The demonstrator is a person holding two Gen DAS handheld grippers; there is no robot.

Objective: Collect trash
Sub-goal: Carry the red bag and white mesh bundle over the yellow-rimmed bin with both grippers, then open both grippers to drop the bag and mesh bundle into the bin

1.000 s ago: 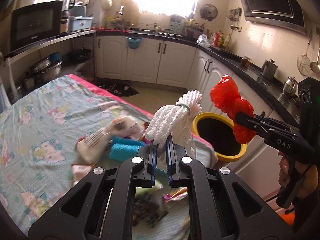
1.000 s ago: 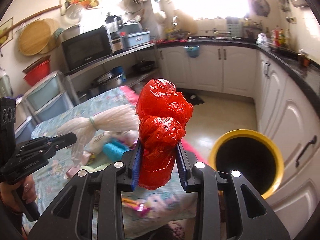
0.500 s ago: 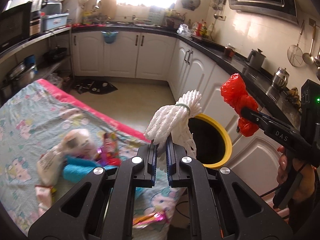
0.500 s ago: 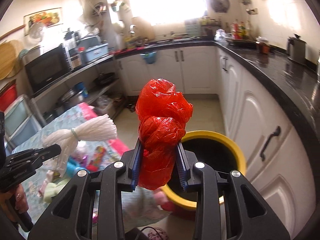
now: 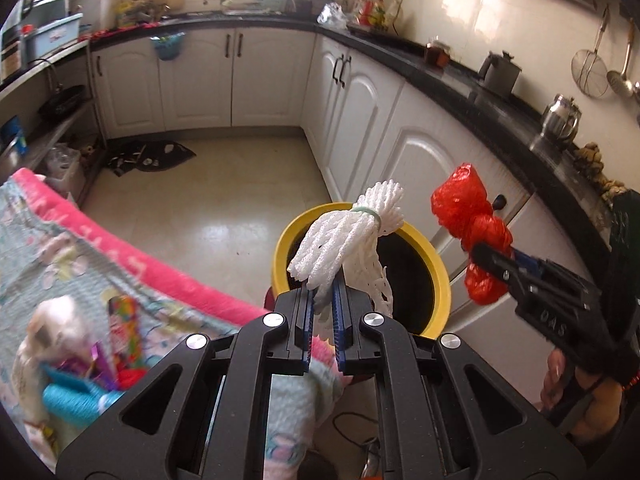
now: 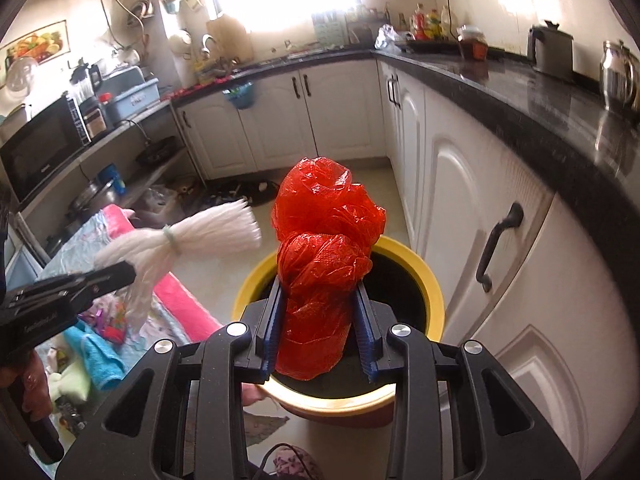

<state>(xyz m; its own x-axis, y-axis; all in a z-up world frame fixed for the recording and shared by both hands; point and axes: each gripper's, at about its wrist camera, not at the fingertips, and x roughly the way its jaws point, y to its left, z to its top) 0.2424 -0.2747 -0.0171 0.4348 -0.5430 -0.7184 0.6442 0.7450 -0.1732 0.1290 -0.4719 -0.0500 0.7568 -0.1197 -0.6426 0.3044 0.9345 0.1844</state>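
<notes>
My left gripper is shut on a white foam net bundle tied with a green band, held over the near rim of the yellow bin. My right gripper holds a knotted red plastic bag right above the bin's black opening; its jaws are opening, and the bag still sits between the pads and touches them. The bin's yellow rim rings the bag from below. In the left wrist view the red bag hangs at the bin's right edge. The foam net shows at left in the right wrist view.
A table with a patterned, pink-edged cloth stands left of the bin, with wrappers and a blue roll on it. White cabinets under a black counter close off the right. Tiled floor lies beyond.
Both grippers have swung from over the table to the yellow bin and dipped lower. The red bag now hangs over the bin's opening, the foam net at its near rim.
</notes>
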